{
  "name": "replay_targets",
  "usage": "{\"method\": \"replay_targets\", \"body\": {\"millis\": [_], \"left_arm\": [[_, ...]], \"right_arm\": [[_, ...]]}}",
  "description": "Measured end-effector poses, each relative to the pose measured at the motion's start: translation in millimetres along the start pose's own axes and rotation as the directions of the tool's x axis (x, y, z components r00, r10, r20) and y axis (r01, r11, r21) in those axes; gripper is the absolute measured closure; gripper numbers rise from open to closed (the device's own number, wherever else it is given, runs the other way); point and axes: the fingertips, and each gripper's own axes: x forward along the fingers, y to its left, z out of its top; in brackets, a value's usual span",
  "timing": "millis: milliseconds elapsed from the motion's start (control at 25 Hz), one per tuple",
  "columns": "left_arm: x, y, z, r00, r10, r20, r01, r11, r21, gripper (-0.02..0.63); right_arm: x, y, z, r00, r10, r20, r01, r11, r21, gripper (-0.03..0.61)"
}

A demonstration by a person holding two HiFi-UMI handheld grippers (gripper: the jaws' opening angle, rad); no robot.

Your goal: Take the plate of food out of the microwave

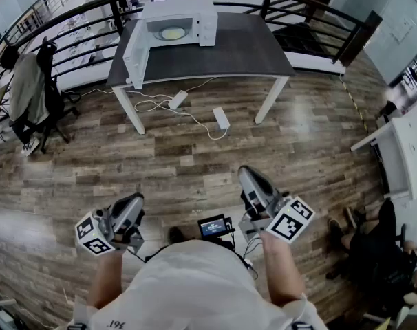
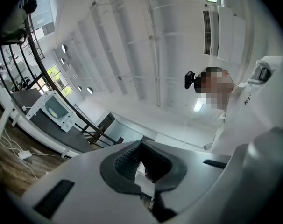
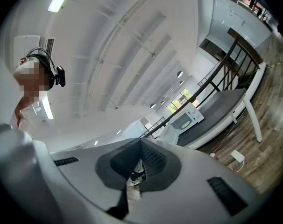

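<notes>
A white microwave (image 1: 177, 20) stands on the dark-topped table (image 1: 243, 47) far ahead, its door (image 1: 134, 50) swung open to the left. Inside lies the plate of food (image 1: 172, 33), pale and round. My left gripper (image 1: 135, 201) and right gripper (image 1: 248, 172) are held close to my body over the wooden floor, well short of the table. Both are shut with nothing between the pads. The microwave shows small in the left gripper view (image 2: 55, 108) and in the right gripper view (image 3: 186, 120). The left gripper (image 2: 140, 146) and right gripper (image 3: 140, 146) both point slightly upward.
Two power strips (image 1: 221, 119) with loose cables (image 1: 153, 105) lie on the floor under the table. A chair draped with a jacket (image 1: 29, 95) stands at left, a black railing (image 1: 71, 12) runs behind the table, a white desk (image 1: 408, 150) and a seated person (image 1: 373, 249) are at right.
</notes>
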Motion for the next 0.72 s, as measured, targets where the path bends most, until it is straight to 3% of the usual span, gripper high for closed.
{"method": "replay_targets", "body": {"millis": [160,520,720], "left_arm": [[2.3,0.2,0.9,1.0,0.003,-0.011,-0.003,1.0,-0.003,0.607],[3.9,2.4,2.7,0.999,0.02,-0.025,-0.02,1.0,-0.008,0.607],[2.4,4.4,0.8,0.999,0.026,-0.032,-0.027,1.0,-0.012,0.607]], "right_arm": [[1.5,-0.4,-3.7,1.0,-0.007,-0.002,0.007,1.0,0.025,0.589],[8.0,1.0,-4.5,1.0,-0.013,-0.028,0.012,1.0,-0.015,0.589],[10.8,-1.7,-9.2,0.997,-0.054,-0.055,0.048,0.993,-0.104,0.589]]}}
